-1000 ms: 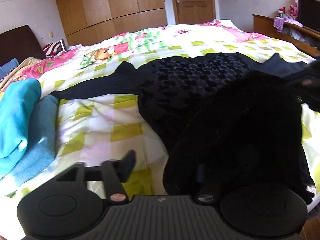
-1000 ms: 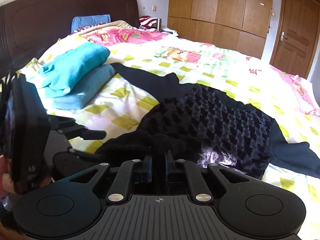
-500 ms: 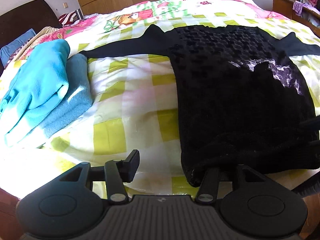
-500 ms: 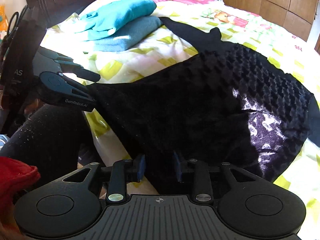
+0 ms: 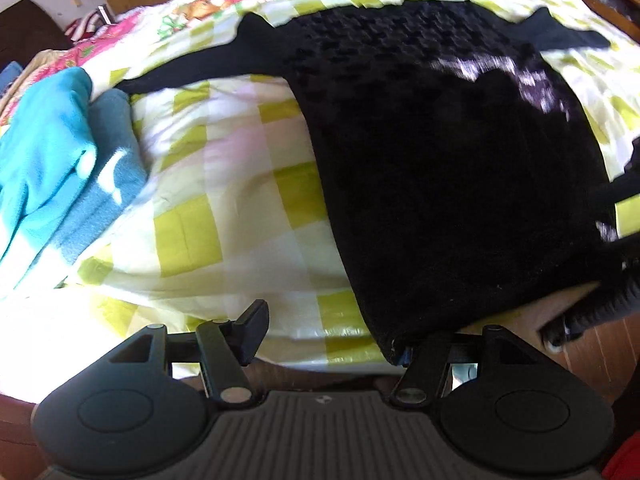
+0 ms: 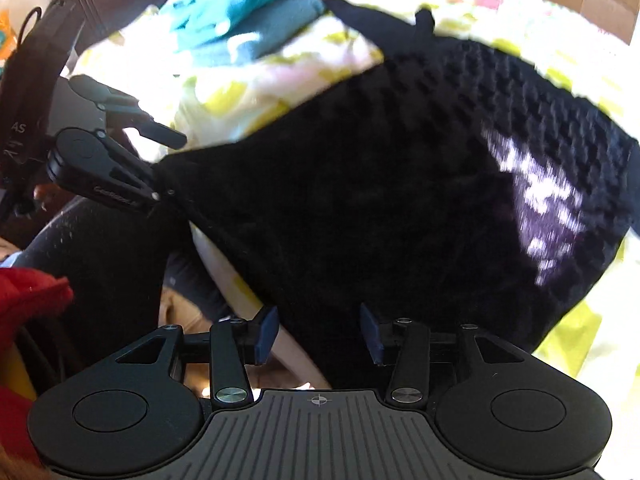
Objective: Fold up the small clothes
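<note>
Black sweater (image 5: 448,184) stretches away from you; your left gripper (image 5: 332,332) and right gripper (image 6: 318,334) gape at its hem.

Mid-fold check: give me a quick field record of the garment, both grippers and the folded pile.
garment: black textured knit top, spread on the yellow-green checked bedspread, near hem at the bed edge
left hand-held gripper: open, hem corner draped over one finger
right hand-held gripper: open, at the near hem
pile: folded turquoise and blue clothes, near the top's sleeve tip
</note>
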Motion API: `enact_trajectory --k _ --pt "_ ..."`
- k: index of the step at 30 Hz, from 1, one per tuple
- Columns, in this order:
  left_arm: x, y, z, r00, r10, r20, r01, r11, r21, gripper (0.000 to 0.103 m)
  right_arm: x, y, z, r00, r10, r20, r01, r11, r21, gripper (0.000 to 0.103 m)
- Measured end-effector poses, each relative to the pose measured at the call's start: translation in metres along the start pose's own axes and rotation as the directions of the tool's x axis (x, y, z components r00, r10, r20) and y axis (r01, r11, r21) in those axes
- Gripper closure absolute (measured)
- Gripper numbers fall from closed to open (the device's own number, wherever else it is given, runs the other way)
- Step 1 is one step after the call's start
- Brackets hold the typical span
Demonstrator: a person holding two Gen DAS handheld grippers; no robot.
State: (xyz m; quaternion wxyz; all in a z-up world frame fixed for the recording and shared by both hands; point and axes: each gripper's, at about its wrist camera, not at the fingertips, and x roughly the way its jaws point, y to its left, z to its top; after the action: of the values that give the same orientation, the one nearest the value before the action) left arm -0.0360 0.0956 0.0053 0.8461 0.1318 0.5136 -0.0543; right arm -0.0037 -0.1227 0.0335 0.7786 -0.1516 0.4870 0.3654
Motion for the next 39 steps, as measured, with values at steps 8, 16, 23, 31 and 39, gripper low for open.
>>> enact_trajectory --k 8,16,23,31,39 --pt "-0.021 -0.007 -0.024 0.997 -0.034 -0.07 0.044 0.989 0.142 0.029 -0.031 -0.009 -0.005 0.996 0.046 0.075 -0.048 0.999 0.019 0.044" --pt "-0.055 0.014 0.007 0.973 -0.118 0.2 0.145 0.982 -0.123 0.029 -0.047 -0.031 0.003 0.975 -0.02 0.222 -0.019 0.985 0.169 0.044" --pt "-0.006 -0.028 0.09 0.909 -0.201 0.365 0.226 0.974 -0.028 0.028 -0.026 -0.123 0.017 0.879 -0.432 0.201 0.258 0.787 0.561 0.044" --pt "0.086 -0.043 0.196 0.906 -0.214 0.365 0.259 0.963 -0.077 0.027 0.002 -0.273 0.008 0.816 -0.556 0.16 0.09 0.396 0.914 0.044" --pt "0.161 -0.056 0.263 0.933 -0.154 0.325 0.189 0.979 -0.08 0.027 0.008 -0.358 0.004 0.763 -0.627 0.155 -0.031 0.204 0.978 0.093"
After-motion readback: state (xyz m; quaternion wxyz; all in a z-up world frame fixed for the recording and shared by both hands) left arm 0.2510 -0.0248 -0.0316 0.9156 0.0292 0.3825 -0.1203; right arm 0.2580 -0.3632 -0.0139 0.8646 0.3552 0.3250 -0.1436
